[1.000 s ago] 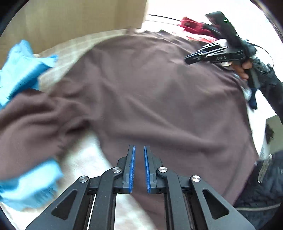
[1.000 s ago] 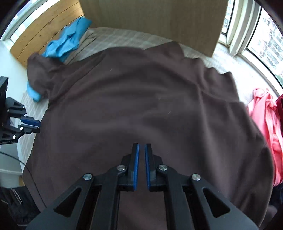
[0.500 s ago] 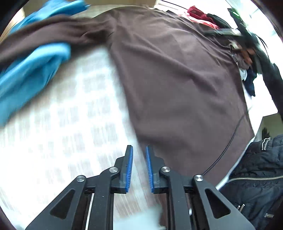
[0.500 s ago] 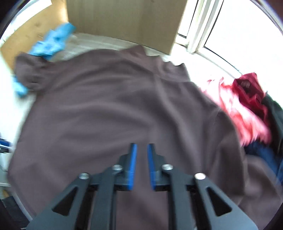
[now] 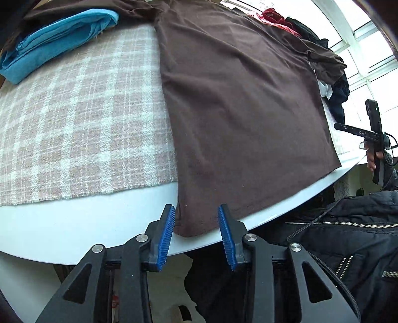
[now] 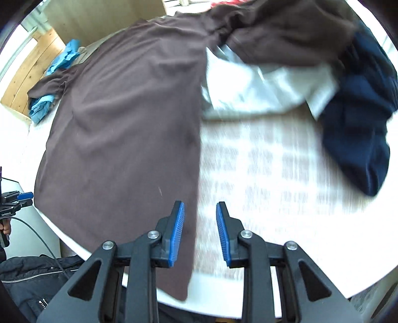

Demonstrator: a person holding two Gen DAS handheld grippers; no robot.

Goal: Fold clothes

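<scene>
A brown shirt (image 5: 236, 99) lies spread flat on the table, its hem at the near edge. My left gripper (image 5: 196, 228) hovers over the hem's left corner. Its jaws are opening, and the corner shows between the blue pads (image 5: 166, 236) without being pressed. In the right wrist view my right gripper (image 6: 200, 228) stands open above the shirt's (image 6: 124, 124) right side edge near the hem. That edge runs between the pads untouched. One brown sleeve (image 6: 286, 32) is bunched over other clothes at the far right.
A pink plaid blanket (image 5: 74, 119) covers the white table (image 5: 74, 223). A folded blue garment (image 5: 57, 37) lies far left. White (image 6: 261, 84) and navy (image 6: 360, 124) clothes are heaped to the right, with red ones (image 5: 273, 16) behind. A person's black jacket (image 5: 348, 236) is close to the table edge.
Both grippers swept from over the shirt's middle out to its hem corners at the near table edge, left going left, right going right. Both pairs of jaws went from nearly shut to apart.
</scene>
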